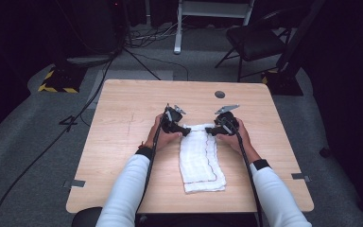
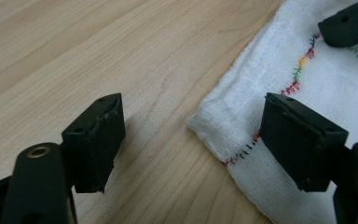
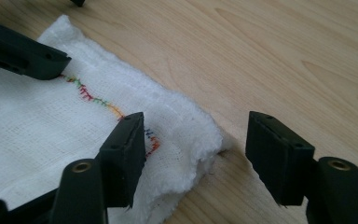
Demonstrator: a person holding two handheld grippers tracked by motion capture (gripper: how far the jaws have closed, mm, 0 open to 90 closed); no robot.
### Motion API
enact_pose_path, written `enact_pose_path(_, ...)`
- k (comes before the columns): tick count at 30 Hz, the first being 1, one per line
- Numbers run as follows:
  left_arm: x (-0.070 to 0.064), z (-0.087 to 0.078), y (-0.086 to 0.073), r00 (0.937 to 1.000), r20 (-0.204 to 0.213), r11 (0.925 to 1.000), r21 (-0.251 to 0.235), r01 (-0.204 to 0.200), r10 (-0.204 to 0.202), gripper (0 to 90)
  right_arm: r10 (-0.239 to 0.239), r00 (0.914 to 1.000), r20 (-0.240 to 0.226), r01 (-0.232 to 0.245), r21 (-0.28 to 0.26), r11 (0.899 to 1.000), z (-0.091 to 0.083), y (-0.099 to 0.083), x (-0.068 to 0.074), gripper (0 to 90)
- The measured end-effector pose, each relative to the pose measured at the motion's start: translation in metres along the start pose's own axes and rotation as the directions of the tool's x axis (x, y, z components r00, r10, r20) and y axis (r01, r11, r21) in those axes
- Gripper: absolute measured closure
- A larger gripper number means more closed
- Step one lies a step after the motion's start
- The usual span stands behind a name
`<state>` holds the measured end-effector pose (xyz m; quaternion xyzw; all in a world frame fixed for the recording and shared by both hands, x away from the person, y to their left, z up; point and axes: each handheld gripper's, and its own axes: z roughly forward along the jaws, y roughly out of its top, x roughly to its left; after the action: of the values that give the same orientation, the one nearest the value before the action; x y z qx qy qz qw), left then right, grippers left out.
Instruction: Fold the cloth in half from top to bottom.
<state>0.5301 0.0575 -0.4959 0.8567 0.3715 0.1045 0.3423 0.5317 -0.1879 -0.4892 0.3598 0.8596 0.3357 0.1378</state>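
Left hand-held gripper (image 2: 191, 140) released, straddling white cloth (image 1: 201, 158) corner, right hand-held gripper (image 3: 196, 158) released, straddling opposite corner

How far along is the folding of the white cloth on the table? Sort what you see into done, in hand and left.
Done: the white cloth lies as a long layered strip on the table, so it looks folded at least once.
In hand: the left claw and right claw each stand open astride a far corner, not yet shut.
Left: probably gripping both corners and folding them towards the near end.
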Motion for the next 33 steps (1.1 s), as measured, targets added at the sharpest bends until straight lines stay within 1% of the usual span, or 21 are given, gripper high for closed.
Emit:
enact_pose_path(3, 0.0, 0.0, -0.002, 0.9995, 0.007, 0.9995, -0.006, -0.03, 0.03, 21.9, 0.007, 0.9999, -0.01, -0.007, -0.002, 1.0, 0.002, 0.0, -0.001, 38.6)
enact_pose_path(5, 0.001, -0.001, -0.003, 0.9988, 0.019, 0.999, -0.01, -0.044, 0.044, 23.5, 0.024, 0.9988, -0.042, -0.024, -0.009, 1.0, 0.003, -0.001, -0.003, 45.1)
enact_pose_path(6, 0.001, -0.002, -0.003, 0.9984, 0.026, 0.9987, -0.01, -0.049, 0.05, 25.5, 0.009, 0.9984, -0.056, -0.01, -0.011, 1.0, 0.002, -0.001, -0.002, 54.5)
enact_pose_path(7, 0.001, -0.002, -0.003, 0.9984, 0.026, 0.9987, -0.01, -0.049, 0.05, 29.6, 0.009, 0.9984, -0.056, -0.01, -0.011, 1.0, 0.002, -0.001, -0.002, 54.5)
enact_pose_path(8, 0.0, -0.003, -0.003, 0.9973, 0.045, 0.9982, -0.011, -0.059, 0.059, 29.6, 0.003, 0.9974, -0.072, -0.004, -0.004, 1.0, 0.002, 0.0, 0.0, 60.6)
enact_pose_path(9, -0.001, -0.003, -0.003, 0.9957, 0.06, 0.9975, -0.013, -0.07, 0.07, 36.8, 0.001, 0.9972, -0.075, -0.001, -0.002, 1.0, 0.002, 0.001, 0.002, 64.4)
enact_pose_path(10, -0.001, -0.004, -0.003, 0.9944, 0.074, 0.9971, -0.008, -0.075, 0.076, 43.1, -0.008, 0.9969, -0.078, 0.008, 0.001, 1.0, 0.002, 0.002, 0.003, 68.9)
enact_pose_path(11, -0.002, -0.005, -0.003, 0.9926, 0.094, 0.997, -0.014, -0.076, 0.077, 50.4, -0.004, 0.9962, -0.087, 0.005, 0.004, 1.0, 0.002, 0.002, 0.004, 72.1)
enact_pose_path(12, -0.001, -0.005, -0.003, 0.9919, 0.107, 0.9977, -0.014, -0.067, 0.068, 57.6, -0.004, 0.9958, -0.092, 0.004, 0.003, 1.0, 0.002, 0.002, 0.005, 74.0)
enact_pose_path(14, 0.002, -0.004, -0.003, 0.9871, 0.155, 0.999, -0.022, -0.039, 0.041, 69.6, -0.002, 0.9954, -0.096, 0.002, -0.001, 1.0, 0.001, 0.001, 0.006, 78.8)
enact_pose_path(16, 0.005, -0.003, -0.003, 0.9835, 0.178, 0.9993, -0.025, -0.027, 0.031, 75.5, -0.02, 0.996, -0.088, 0.019, -0.009, 1.0, 0.001, 0.001, 0.008, 80.9)
enact_pose_path(17, 0.006, -0.003, -0.003, 0.9826, 0.183, 0.9992, -0.026, -0.03, 0.034, 79.2, -0.031, 0.9966, -0.076, 0.03, -0.013, 0.999, 0.002, 0.002, 0.009, 82.1)
enact_pose_path(18, 0.007, -0.003, -0.002, 0.983, 0.178, 0.9989, -0.023, -0.042, 0.045, 79.2, -0.031, 0.9966, -0.076, 0.03, -0.013, 0.999, 0.002, 0.002, 0.009, 82.1)
enact_pose_path(20, 0.007, -0.002, 0.001, 0.9867, 0.155, 0.9987, -0.025, -0.045, 0.048, 80.4, -0.05, 0.9974, -0.052, 0.049, -0.017, 0.999, 0.002, 0.003, 0.011, 82.5)
enact_pose_path(21, 0.006, -0.001, 0.003, 0.9897, 0.133, 0.9984, -0.026, -0.051, 0.054, 81.4, -0.056, 0.9976, -0.04, 0.056, -0.017, 0.998, 0.003, 0.004, 0.011, 82.7)
enact_pose_path(23, 0.005, 0.0, 0.006, 0.9931, 0.103, 0.9982, -0.028, -0.053, 0.055, 82.4, -0.065, 0.9977, -0.019, 0.065, -0.023, 0.998, 0.003, 0.005, 0.011, 82.9)
enact_pose_path(25, 0.004, 0.001, 0.01, 0.9951, 0.071, 0.9974, -0.027, -0.067, 0.069, 82.9, -0.07, 0.9976, 0.001, 0.07, -0.03, 0.997, 0.002, 0.007, 0.011, 83.1)
enact_pose_path(27, 0.003, 0.0, 0.015, 0.9955, 0.058, 0.9968, -0.033, -0.073, 0.074, 83.3, -0.077, 0.9965, 0.035, 0.078, -0.045, 0.996, -0.002, 0.012, 0.01, 83.4)
enact_pose_path(30, 0.002, -0.008, 0.025, 0.9949, 0.028, 0.9939, -0.056, -0.095, 0.097, 83.4, -0.078, 0.9958, 0.046, 0.081, -0.062, 0.995, -0.007, 0.017, 0.009, 83.5)
enact_pose_path(32, 0.002, -0.016, 0.032, 0.9944, 0.019, 0.9913, -0.083, -0.102, 0.104, 83.3, -0.079, 0.995, 0.06, 0.084, -0.088, 0.993, -0.014, 0.022, 0.008, 83.6)
enact_pose_path(33, 0.002, -0.021, 0.036, 0.9941, 0.015, 0.9903, -0.09, -0.106, 0.108, 83.3, -0.075, 0.9947, 0.07, 0.082, -0.109, 0.991, -0.021, 0.028, 0.006, 83.6)
